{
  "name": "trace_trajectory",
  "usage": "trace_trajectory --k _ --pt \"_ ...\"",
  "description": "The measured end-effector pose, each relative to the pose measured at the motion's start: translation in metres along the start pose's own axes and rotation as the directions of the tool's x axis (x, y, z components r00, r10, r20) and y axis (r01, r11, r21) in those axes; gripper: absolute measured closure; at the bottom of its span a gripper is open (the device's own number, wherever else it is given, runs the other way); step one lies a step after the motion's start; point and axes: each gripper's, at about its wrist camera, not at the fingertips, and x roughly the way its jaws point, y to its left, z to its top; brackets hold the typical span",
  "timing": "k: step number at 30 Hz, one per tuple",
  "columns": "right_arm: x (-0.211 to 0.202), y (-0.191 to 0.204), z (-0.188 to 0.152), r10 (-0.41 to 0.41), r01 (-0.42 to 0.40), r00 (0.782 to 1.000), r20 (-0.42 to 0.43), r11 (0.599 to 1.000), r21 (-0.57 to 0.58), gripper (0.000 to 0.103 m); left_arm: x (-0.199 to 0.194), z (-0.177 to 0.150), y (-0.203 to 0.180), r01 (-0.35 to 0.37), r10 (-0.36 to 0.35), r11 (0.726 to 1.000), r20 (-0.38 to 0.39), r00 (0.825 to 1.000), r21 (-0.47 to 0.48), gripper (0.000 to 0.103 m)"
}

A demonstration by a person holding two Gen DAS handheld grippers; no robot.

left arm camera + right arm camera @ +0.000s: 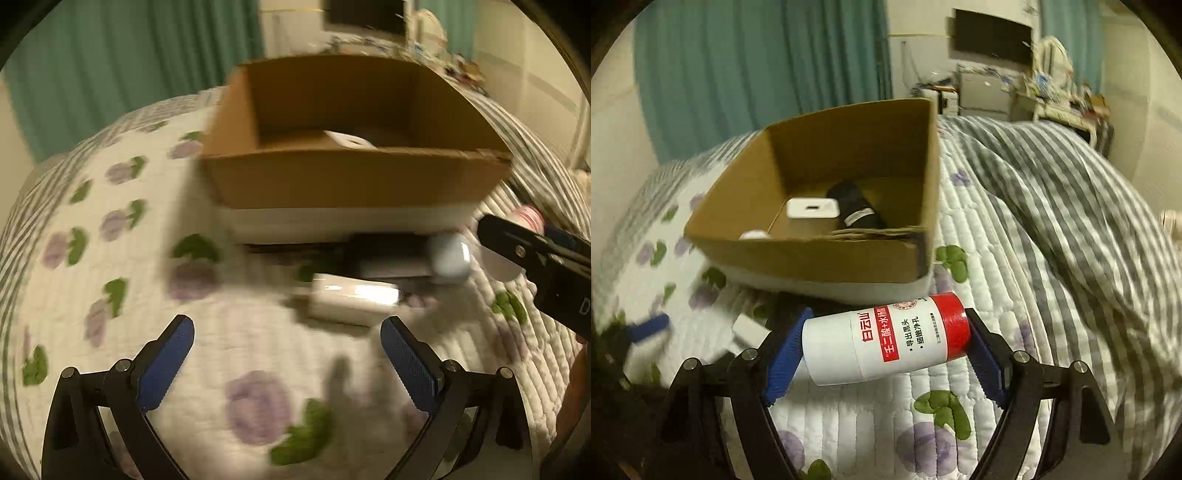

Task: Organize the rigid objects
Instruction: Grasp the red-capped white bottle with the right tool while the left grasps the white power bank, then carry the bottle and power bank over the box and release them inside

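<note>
A brown cardboard box (354,177) stands on the quilted bed; it also shows in the right wrist view (820,254), holding a white charger (812,208), a black cylinder (857,210) and a small white piece (753,235). My right gripper (886,343) is shut on a white tube with a red cap (886,341), held end to end just in front of the box. My left gripper (288,354) is open and empty above the quilt. A white block (354,301) and a black item with a silver end (406,258) lie ahead of it. The right gripper (535,266) shows at the right.
The flowered quilt (110,258) covers the bed. A grey striped blanket (1052,206) is bunched to the right of the box. Green curtains (757,66), a wall screen (991,35) and a cluttered desk (1052,96) stand behind.
</note>
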Motion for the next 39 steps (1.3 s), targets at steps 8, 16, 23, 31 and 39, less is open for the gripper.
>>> trace_trajectory --k 8,16,23,31,39 --pt "0.013 -0.02 -0.003 -0.003 0.005 0.999 -0.037 0.998 0.065 0.023 0.025 0.016 -0.018 0.07 -0.071 0.997 -0.035 0.997 -0.01 0.009" --pt "0.022 -0.018 -0.009 0.014 -0.01 0.998 -0.055 0.997 0.074 0.023 0.034 0.018 -0.015 0.064 -0.065 0.998 -0.035 0.997 -0.026 0.033" --pt "0.007 -0.007 -0.006 0.008 -0.007 1.0 -0.03 0.999 0.033 0.023 -0.004 0.014 -0.01 0.065 -0.063 0.998 0.045 0.997 -0.025 0.034" --pt "-0.03 0.001 0.004 -0.008 0.008 1.0 0.012 1.0 -0.005 0.023 -0.054 0.023 0.002 0.064 -0.06 0.997 0.114 0.992 -0.032 0.034" --pt "-0.073 -0.001 0.026 -0.02 0.021 0.998 0.062 1.0 -0.008 0.023 -0.088 0.039 0.02 0.073 -0.058 0.992 0.146 0.988 -0.103 0.034"
